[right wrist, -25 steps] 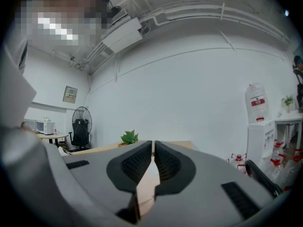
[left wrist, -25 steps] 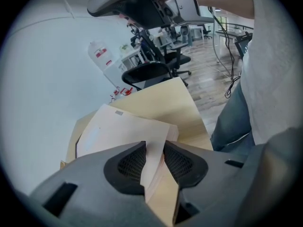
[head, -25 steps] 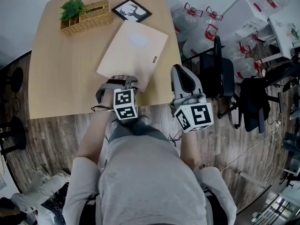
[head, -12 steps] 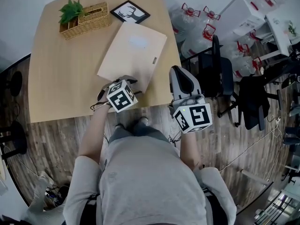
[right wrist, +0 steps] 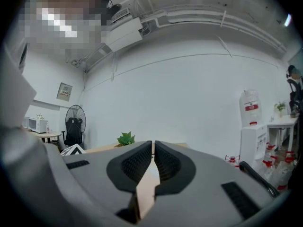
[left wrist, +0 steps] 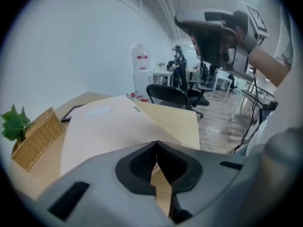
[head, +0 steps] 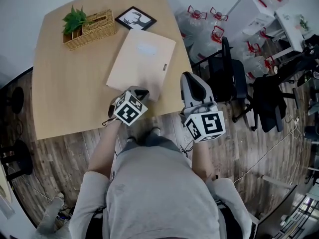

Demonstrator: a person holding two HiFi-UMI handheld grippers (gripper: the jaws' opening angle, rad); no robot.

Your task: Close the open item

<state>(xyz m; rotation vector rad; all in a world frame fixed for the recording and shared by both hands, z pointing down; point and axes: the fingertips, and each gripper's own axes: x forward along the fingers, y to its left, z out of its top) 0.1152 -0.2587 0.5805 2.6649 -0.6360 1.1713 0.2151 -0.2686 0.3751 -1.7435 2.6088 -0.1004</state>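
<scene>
A flat beige folder [head: 142, 59] lies on the wooden table [head: 70, 88], its cover down and a small clasp [head: 163, 66] on its right edge. In the left gripper view the folder [left wrist: 104, 126] stretches away just beyond the jaws. My left gripper [head: 139, 91] hovers at the folder's near corner, shut with nothing between its jaws [left wrist: 156, 144]. My right gripper [head: 192, 82] is held off the table's right edge, over the floor, also shut and empty [right wrist: 153, 144].
A wicker basket [head: 92, 24] with a green plant [head: 75, 18] and a framed deer picture [head: 135, 18] sit at the table's far end. A black office chair [head: 232, 76] and several water bottles [head: 199, 14] stand to the right of the table.
My left gripper has twisted, its marker cube tipping to the right, while staying at the folder's near corner. The right gripper has hardly moved.
</scene>
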